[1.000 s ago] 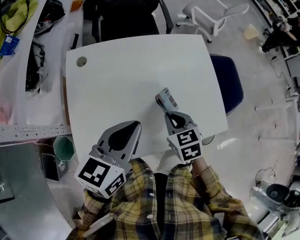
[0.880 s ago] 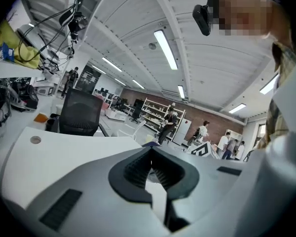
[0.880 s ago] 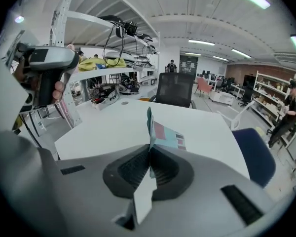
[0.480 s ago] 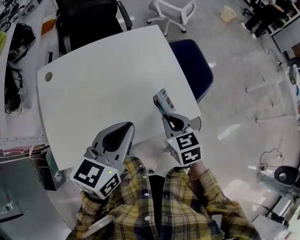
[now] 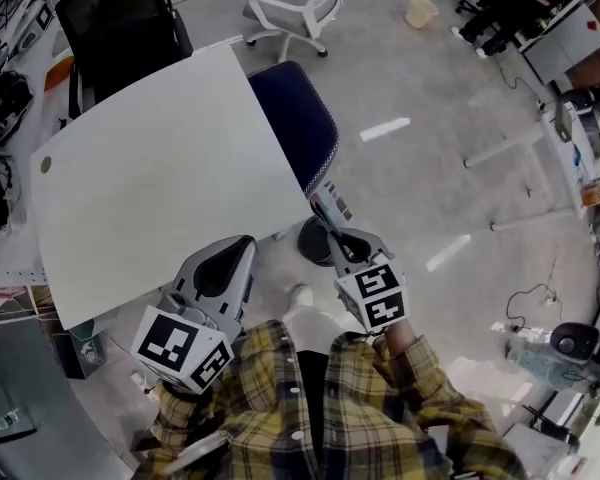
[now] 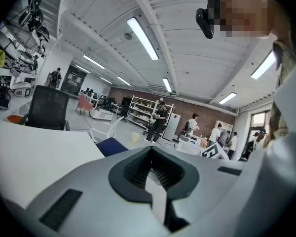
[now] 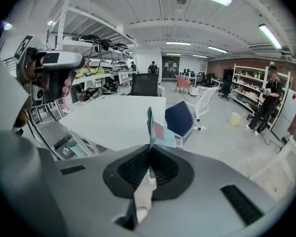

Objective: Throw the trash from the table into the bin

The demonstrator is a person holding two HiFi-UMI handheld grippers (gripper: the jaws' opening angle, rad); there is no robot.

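Observation:
In the head view my right gripper [image 5: 334, 226] is shut on a flat, printed wrapper [image 5: 329, 198], which sticks out past its fingertips over the floor, beside the white table's [image 5: 160, 193] right corner. The right gripper view shows the wrapper [image 7: 159, 130] standing on edge between the shut jaws of the right gripper [image 7: 149, 155]. My left gripper [image 5: 242, 246] hangs at the table's near edge with its jaws together and nothing in them. The left gripper view shows the same of the left gripper [image 6: 151, 168]. A small pale bin [image 5: 419, 10] stands far off on the floor.
A blue chair [image 5: 296, 118] is tucked at the table's right corner, with a black chair [image 5: 115, 8] and a white chair [image 5: 292, 6] behind. A green bin [image 7: 71, 147] sits under the table. Cluttered desks line the left. People stand by shelves [image 7: 267, 102] far off.
The view has swung right: the table slid to the left of the picture, and both grippers moved off it towards open floor. The right gripper still holds the wrapper.

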